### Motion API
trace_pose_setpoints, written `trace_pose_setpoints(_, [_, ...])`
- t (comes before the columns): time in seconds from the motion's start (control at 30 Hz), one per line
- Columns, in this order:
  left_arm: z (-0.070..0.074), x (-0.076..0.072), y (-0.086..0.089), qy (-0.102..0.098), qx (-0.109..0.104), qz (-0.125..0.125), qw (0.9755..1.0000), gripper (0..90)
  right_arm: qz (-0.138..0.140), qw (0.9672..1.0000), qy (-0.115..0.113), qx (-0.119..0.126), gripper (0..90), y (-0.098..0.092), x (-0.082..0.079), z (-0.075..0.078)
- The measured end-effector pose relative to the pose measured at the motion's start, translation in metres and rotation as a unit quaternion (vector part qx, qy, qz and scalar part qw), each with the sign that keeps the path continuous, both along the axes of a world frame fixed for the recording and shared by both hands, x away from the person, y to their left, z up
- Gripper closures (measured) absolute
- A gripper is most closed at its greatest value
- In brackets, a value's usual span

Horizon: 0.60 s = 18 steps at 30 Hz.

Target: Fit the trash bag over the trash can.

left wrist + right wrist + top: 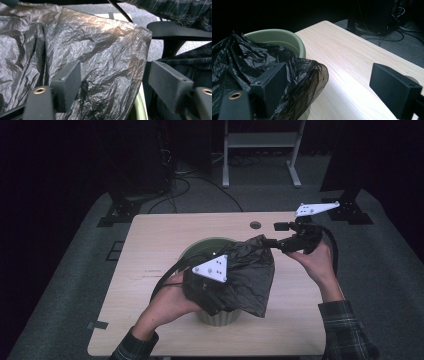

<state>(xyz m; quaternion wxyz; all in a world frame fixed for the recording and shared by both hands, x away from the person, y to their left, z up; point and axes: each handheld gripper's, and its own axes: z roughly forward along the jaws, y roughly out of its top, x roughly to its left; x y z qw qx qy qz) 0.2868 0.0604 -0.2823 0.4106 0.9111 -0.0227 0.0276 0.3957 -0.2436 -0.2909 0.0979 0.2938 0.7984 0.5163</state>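
A thin black plastic bag [240, 275] drapes over a pale green bin [220, 317] on the wooden surface [160, 245], apparently to line it, with the left gripper [112, 82] and right gripper [332, 85] fingers apart around its edges.

Dark room, grey carpet [75, 270], white metal frame [260, 145] behind.

Your left hand [167, 302] comes in from the bottom edge, forearm angled up and to the right, carrying the left gripper [212, 285] with its grey plate facing up. Its jaws stand apart. Your right hand [312, 257] reaches in from the lower right, wrist bent, with the right gripper [267, 241] pointing left, jaws wide apart.
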Motion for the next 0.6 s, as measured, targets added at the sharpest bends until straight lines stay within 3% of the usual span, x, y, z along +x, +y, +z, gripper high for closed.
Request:
trace_pose_setpoints(0.17, [-0.0025, 0.0004, -0.0002, 0.009, 0.007, -0.006, 0.9999, 49.5, 0.0, 1.0, -0.001, -0.001, 13.0, 0.0011, 0.0002, -0.0003])
trace_pose_setpoints(0.23, [-0.0027, 0.0011, -0.0003, 0.017, 0.009, -0.009, 0.9998, 52.9, 0.0, 1.0, 0.0, -0.002, 13.1, 0.0013, 0.0002, -0.0003])
trace_pose_setpoints(0.27, [-0.0023, 0.0006, -0.0006, 0.024, 0.008, -0.017, 0.9995, 61.7, 0.0, 1.0, 0.001, -0.002, 13.1, 0.0018, 0.0003, -0.0005])
trace_pose_setpoints(0.43, [-0.0005, 0.0015, -0.0016, 0.034, 0.003, -0.023, 0.9992, 69.5, 0.0, 1.0, 0.001, -0.003, 13.2, 0.002, 0.0003, -0.0007])
trace_pose_setpoints(0.6, [0.0049, 0.0064, 0.0029, 0.045, -0.018, -0.014, 0.9987, 85.5, -0.001, 1.0, 0.0, -0.002, 13.2, 0.0009, -0.0004, -0.0008])
